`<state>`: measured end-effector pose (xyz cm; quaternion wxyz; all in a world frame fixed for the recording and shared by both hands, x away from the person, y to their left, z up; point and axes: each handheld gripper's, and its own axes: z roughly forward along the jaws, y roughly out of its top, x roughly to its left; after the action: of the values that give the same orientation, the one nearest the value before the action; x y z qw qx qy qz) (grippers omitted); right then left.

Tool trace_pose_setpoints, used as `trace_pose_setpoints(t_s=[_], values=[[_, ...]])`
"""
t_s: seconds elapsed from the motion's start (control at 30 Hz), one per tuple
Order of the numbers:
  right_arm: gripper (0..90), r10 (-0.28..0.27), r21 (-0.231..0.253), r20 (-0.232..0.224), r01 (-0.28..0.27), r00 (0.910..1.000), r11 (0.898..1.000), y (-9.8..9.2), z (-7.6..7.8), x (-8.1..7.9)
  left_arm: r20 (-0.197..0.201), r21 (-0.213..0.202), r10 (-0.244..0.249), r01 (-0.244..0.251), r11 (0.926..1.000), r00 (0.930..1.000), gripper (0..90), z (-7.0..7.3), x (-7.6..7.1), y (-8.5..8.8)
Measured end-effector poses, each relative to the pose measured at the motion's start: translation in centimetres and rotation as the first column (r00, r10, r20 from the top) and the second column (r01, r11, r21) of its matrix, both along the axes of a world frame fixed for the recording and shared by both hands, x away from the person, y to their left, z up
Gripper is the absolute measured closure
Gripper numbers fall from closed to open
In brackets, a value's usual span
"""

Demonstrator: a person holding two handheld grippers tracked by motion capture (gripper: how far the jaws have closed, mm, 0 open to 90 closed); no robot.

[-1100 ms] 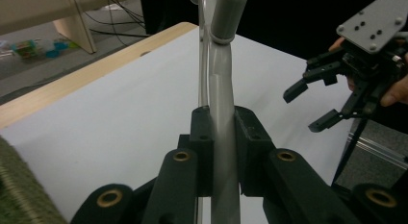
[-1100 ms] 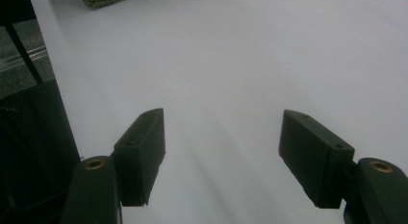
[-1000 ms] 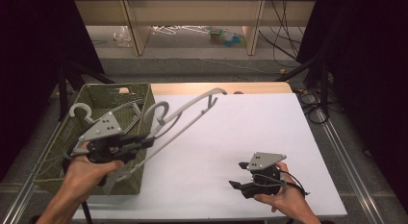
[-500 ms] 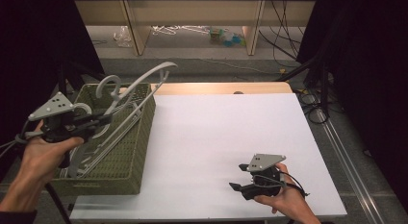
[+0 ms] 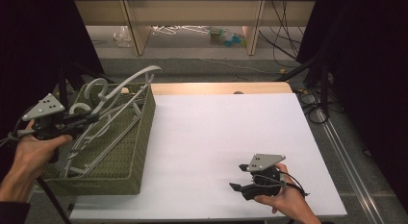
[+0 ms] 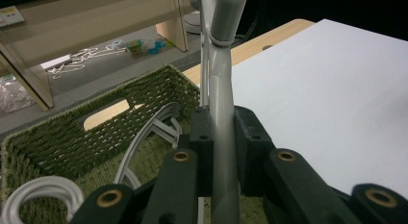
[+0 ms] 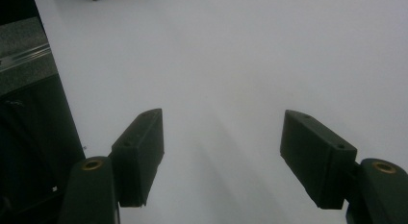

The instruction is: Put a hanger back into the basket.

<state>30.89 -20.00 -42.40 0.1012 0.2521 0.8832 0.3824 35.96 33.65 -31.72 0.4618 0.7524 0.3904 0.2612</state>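
A green woven basket (image 5: 103,178) stands at the table's left edge and holds several grey hangers (image 5: 108,137). My left gripper (image 5: 92,118) hovers over the basket's left side, shut on one grey hanger (image 5: 131,80) whose arm curves up past the far rim. The left gripper view has the jaws (image 6: 223,137) clamped on that hanger's stem (image 6: 226,27), with the basket (image 6: 139,106) and more hangers (image 6: 144,142) below. My right gripper (image 5: 236,185) rests low near the table's front right, open. In the right gripper view its jaws (image 7: 221,156) stand wide apart over the bare white table (image 7: 250,56).
The white tabletop (image 5: 231,128) spreads to the right of the basket, with a wooden strip (image 5: 216,88) at its back edge. Behind are shelf legs (image 5: 137,31) and loose items on the floor (image 5: 223,35). Cables (image 5: 312,96) hang at the right.
My left gripper carried the hanger left, from over the basket's right rim to over its left side, and the hanger now lies lower across the basket. The right gripper stayed still.
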Motion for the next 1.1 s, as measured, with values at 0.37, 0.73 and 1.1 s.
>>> trace_pose_setpoints(t_s=[0.37,0.73,1.1], values=[[32.8,0.001,-0.007,-0.007,-0.001,1.0,1.0,0.0,-0.1,0.1,-0.054,-0.013,0.046,-0.047,0.9988,0.9975,79.2,-1.6,0.7,2.8],[32.8,0.001,-0.01,-0.005,-0.001,1.0,1.0,0.0,-0.2,0.2,-0.084,0.024,0.068,-0.066,0.9975,0.9942,79.1,-2.9,0.5,4.2],[32.8,0.002,-0.015,-0.014,-0.002,0.9999,1.0,0.1,-0.3,0.2,-0.188,0.09,0.069,-0.053,0.9945,0.9798,79.2,-4.3,2.3,2.3]])
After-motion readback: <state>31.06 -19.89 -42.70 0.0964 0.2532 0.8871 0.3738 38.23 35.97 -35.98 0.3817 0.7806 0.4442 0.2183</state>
